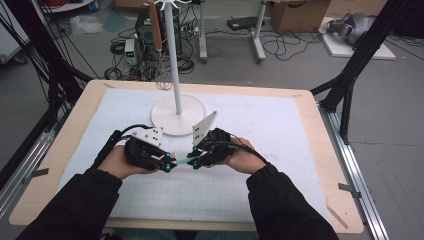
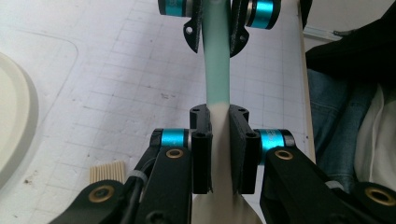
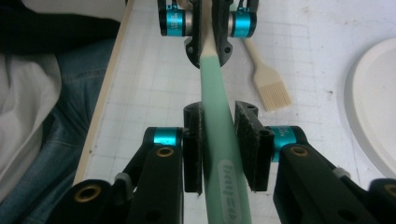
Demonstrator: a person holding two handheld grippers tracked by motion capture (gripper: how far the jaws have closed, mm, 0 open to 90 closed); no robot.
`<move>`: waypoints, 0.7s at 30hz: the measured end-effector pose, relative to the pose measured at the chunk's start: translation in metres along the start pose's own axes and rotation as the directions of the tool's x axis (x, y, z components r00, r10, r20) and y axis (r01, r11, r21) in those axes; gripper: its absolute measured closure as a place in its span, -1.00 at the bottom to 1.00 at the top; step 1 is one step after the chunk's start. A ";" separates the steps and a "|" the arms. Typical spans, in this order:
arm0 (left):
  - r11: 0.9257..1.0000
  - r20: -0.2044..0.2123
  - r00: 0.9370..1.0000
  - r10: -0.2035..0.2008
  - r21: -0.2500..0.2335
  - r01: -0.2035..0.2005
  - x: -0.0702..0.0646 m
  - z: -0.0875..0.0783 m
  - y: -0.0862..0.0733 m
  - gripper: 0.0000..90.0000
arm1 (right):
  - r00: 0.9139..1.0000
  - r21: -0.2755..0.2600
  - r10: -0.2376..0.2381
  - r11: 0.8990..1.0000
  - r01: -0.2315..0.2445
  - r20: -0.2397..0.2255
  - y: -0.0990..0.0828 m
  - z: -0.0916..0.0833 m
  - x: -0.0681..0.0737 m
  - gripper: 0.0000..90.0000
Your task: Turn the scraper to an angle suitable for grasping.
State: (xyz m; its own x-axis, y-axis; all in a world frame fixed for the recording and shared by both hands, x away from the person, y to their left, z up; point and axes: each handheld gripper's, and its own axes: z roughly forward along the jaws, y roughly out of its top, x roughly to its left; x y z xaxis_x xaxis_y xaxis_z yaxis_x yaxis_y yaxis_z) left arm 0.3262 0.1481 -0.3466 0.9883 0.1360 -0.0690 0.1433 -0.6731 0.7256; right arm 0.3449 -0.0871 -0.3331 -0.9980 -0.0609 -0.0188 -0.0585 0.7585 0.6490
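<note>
Handover in front of the white round-based stand (image 1: 178, 116): the left gripper (image 1: 169, 163) clamps the cream-and-mint spatula's (image 1: 182, 161) blade end; the right gripper (image 1: 195, 161), slackening, likely releases the handle next.

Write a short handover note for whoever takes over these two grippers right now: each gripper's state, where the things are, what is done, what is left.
Left gripper: shut on the cream end of the spatula.
Right gripper: around the green handle end; its pads look slightly apart from it, so whether it grips is unclear.
The spatula hangs level between the two grippers above the white mat, in front of the white stand.
A pastry brush lies on the mat; a whisk seems to hang from the stand.
Done: spatula lifted, both grippers on it.
Left: probably pass it to one gripper and hang it on the stand.
</note>
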 end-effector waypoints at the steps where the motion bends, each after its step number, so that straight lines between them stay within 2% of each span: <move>1: 1.000 -0.010 1.000 -0.003 -0.005 0.002 0.000 -0.001 0.000 0.78 | 1.000 -0.011 0.009 1.000 -0.008 0.011 -0.001 -0.001 -0.001 0.45; 2: 1.000 -0.016 1.000 -0.003 -0.009 0.003 0.000 -0.002 -0.001 0.78 | 0.999 -0.014 0.034 0.999 -0.034 0.030 -0.002 -0.003 -0.002 0.38; 3: 1.000 -0.023 1.000 0.000 -0.015 0.000 0.000 -0.004 -0.001 0.79 | 0.998 -0.030 0.054 0.998 -0.053 0.025 -0.005 -0.006 -0.004 0.38; 7: 0.999 -0.035 0.999 0.004 -0.038 -0.005 -0.001 -0.010 -0.002 0.79 | 0.997 -0.075 0.073 0.995 -0.071 0.021 -0.012 -0.015 -0.007 0.38; 9: 0.999 -0.038 0.999 0.007 -0.031 -0.008 0.000 -0.010 -0.002 0.79 | 0.997 -0.088 0.082 0.993 -0.081 0.013 -0.013 -0.018 -0.008 0.41; 12: 0.999 -0.034 0.999 0.011 -0.030 -0.012 -0.002 -0.008 -0.001 0.78 | 0.997 -0.094 0.073 0.993 -0.072 0.005 -0.012 -0.019 -0.007 0.52; 18: 1.000 -0.004 1.000 0.004 -0.028 -0.004 -0.003 -0.006 -0.001 0.76 | 0.999 -0.062 0.021 0.998 -0.023 -0.030 -0.010 -0.020 -0.001 0.63; 21: 1.000 0.010 1.000 0.000 -0.024 0.001 -0.002 -0.005 -0.001 0.75 | 1.000 -0.056 0.000 0.998 -0.001 -0.021 -0.009 -0.021 0.000 0.63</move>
State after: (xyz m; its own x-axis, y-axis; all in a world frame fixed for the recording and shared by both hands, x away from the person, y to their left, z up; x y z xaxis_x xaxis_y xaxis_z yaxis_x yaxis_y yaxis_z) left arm 0.3244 0.1520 -0.3435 0.9887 0.1293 -0.0760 0.1427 -0.6552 0.7418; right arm 0.3457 -0.1074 -0.3231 -0.9972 -0.0748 -0.0028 -0.0560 0.7210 0.6907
